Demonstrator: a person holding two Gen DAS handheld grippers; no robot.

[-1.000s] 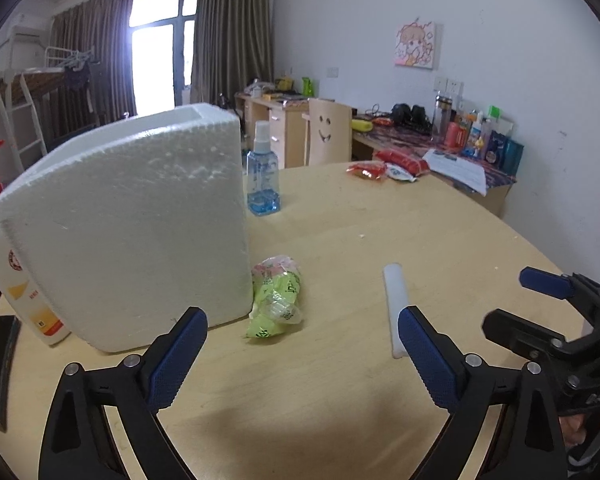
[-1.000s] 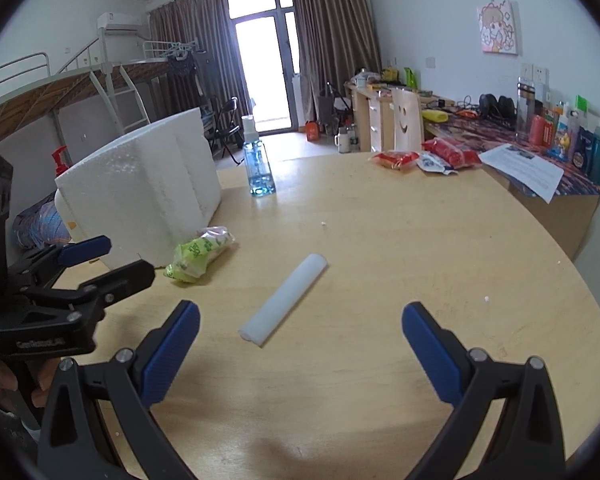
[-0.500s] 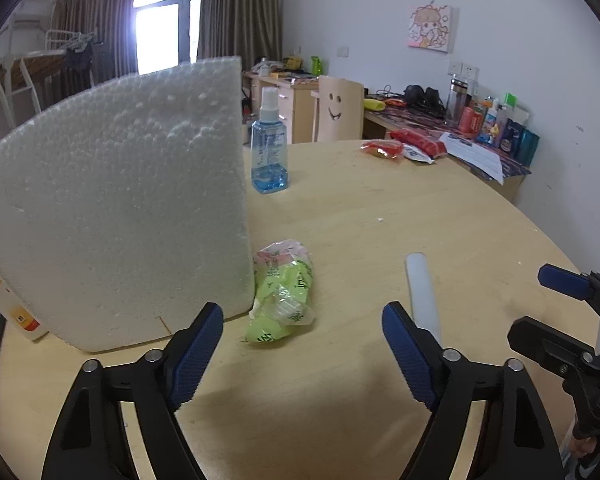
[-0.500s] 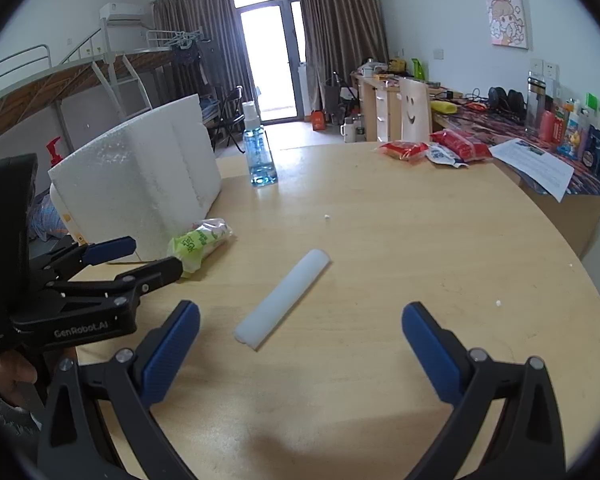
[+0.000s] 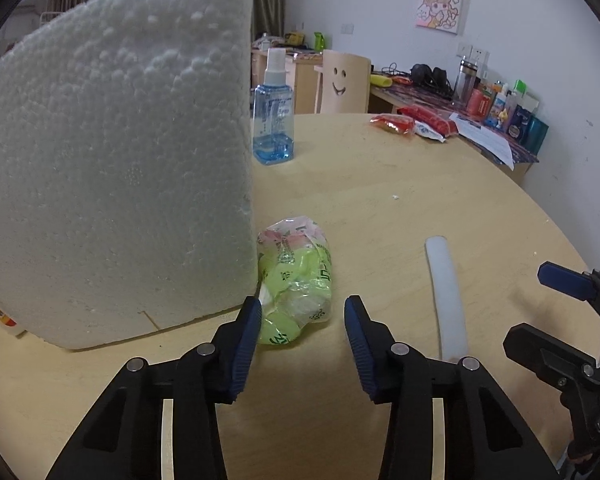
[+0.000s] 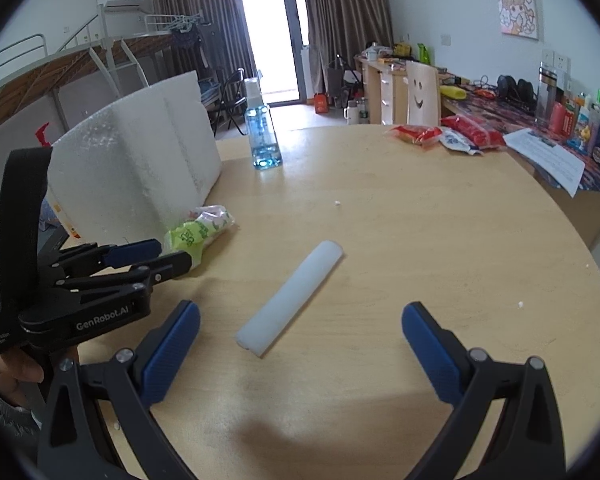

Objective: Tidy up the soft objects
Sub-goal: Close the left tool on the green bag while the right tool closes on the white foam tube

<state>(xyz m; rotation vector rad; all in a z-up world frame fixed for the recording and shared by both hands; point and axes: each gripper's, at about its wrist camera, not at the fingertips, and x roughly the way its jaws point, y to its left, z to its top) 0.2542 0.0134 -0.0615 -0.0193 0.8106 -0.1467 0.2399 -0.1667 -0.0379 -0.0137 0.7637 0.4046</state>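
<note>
A green and pink plastic packet (image 5: 296, 280) lies on the round wooden table (image 5: 380, 184) beside a white foam box (image 5: 116, 168). My left gripper (image 5: 300, 320) is open, its jaws partly narrowed, just short of the packet's near end. A white foam stick (image 6: 290, 300) lies in the middle of the table, and shows in the left wrist view (image 5: 446, 292) too. My right gripper (image 6: 300, 336) is wide open just behind the stick's near end. The left gripper (image 6: 156, 254) shows at the packet (image 6: 198, 230) in the right wrist view.
A blue spray bottle (image 5: 273, 120) stands behind the foam box. Red snack packets (image 6: 448, 134) lie at the far right of the table. A paper sheet (image 6: 548, 156) lies on the cluttered desk beyond. An orange-labelled bottle (image 5: 0, 318) stands behind the box.
My left gripper has moved forward and down to the green packet, and its jaws have narrowed. My right gripper has edged slightly closer to the foam stick.
</note>
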